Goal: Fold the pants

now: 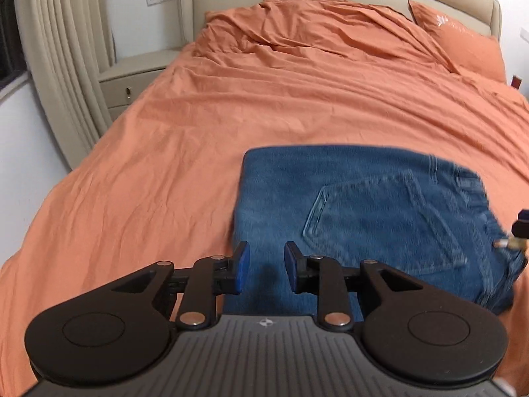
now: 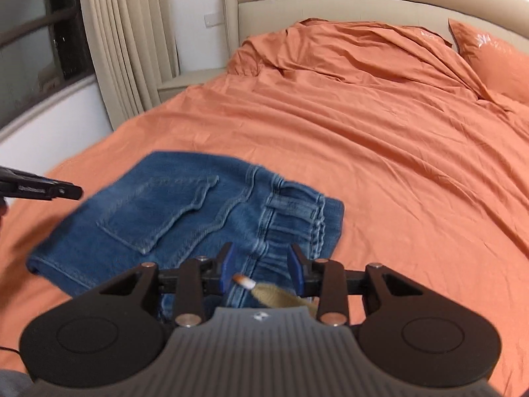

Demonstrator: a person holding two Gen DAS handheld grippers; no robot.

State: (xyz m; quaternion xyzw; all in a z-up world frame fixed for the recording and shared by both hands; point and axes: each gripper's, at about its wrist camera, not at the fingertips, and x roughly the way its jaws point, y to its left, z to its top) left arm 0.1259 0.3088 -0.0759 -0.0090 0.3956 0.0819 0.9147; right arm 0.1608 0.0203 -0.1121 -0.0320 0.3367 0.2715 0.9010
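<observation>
The left gripper (image 1: 266,269) hangs above the near edge of the folded blue pants (image 1: 357,218), its blue pads parted a little with nothing between them. The pants lie in a compact rectangle on the orange bedsheet (image 1: 231,115), ahead of and to the right of these fingers, back pocket facing up. The right gripper (image 2: 261,269) is likewise parted slightly and grips nothing; the elastic waistband (image 2: 297,211) sits just beyond its fingers. Only the right wrist view shows that waistband clearly, along with a beige drawcord with a white tip (image 2: 246,281) lying loose between the jaws, not pinched. The left wrist view alone shows the nightstand (image 1: 139,69) far to the left, and catches the other gripper's tip at its right edge.
</observation>
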